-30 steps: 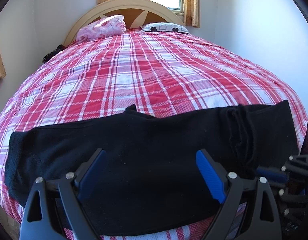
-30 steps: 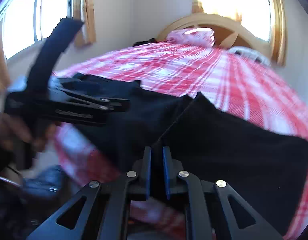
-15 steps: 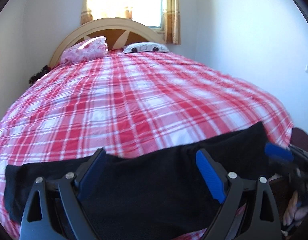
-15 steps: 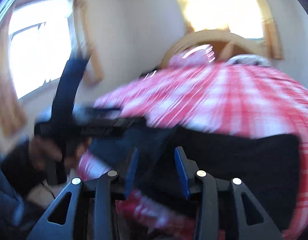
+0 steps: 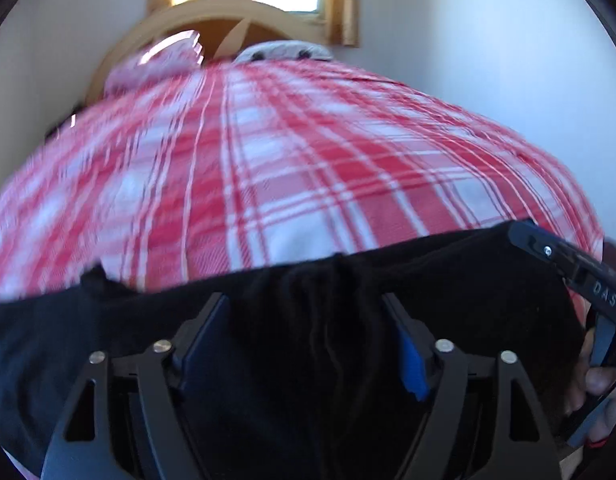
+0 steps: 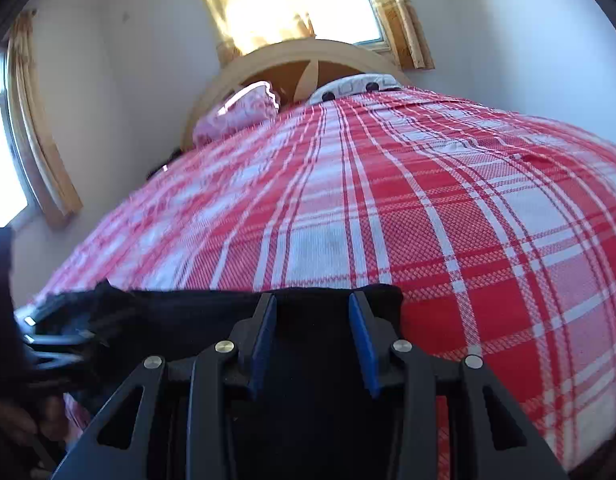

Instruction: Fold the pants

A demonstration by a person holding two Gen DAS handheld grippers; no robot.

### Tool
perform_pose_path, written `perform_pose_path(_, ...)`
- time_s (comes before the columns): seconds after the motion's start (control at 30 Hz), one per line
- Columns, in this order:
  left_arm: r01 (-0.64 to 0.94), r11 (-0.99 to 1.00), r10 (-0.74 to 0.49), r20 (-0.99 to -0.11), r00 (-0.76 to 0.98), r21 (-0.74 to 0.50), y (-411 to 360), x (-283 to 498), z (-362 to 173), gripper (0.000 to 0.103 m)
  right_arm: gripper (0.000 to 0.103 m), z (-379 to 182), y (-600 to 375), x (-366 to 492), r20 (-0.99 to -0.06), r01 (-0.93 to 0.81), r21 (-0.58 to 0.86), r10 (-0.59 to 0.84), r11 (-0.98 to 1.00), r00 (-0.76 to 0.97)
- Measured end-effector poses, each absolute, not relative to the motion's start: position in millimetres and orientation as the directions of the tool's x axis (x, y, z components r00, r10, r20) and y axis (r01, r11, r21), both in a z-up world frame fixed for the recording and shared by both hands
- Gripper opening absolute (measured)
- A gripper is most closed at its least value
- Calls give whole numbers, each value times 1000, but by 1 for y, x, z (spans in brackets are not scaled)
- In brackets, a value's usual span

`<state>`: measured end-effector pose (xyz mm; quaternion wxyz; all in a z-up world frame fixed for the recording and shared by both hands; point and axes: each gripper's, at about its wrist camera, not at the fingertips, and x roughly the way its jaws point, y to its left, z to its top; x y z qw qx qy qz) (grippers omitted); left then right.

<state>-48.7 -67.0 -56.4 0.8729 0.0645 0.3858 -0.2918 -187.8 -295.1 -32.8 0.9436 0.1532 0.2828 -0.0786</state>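
A: Now the right gripper (image 6: 310, 336) fingers are seen parted, nothing pinched; a second ago they were clamped on the pants (image 6: 196, 320).

B: Released, then. The left gripper (image 5: 312, 344) is spread wide too, empty; the fold is laid at the bed (image 6: 428, 208) foot.

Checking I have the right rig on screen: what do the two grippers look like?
Both match: the left gripper and right gripper have black angular frames with triangular cut-outs, silver pivot screws and blue finger pads. In the left view, the right gripper's side carries pale lettering, "D A S". No cables or sleeves are visible.
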Motion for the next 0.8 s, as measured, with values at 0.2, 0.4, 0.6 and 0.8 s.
perform_pose_path(0.2, 556, 823, -464, -705, 537, -118, -47, -51, -57, 92, 40, -36, -289, -187, -542, 233, 187, -98, 954, 834)
perform_pose_path(0.4, 521, 834, -486, -686, 541, -181, -10, -49, -41, 93, 53, -31, -282, -187, -536, 213, 155, -98, 965, 838)
perform_pose_path(0.6, 364, 917, -373, -665, 646, -162, 61, -32, -35, 93, 63, -9, -255, -195, -467, 256, 174, -149, 951, 872)
perform_pose_path(0.8, 82, 988, -151, -669, 727, -134, 152, -25, -38, 93, 63, -9, -197, -174, -463, 67, 267, 67, 961, 884)
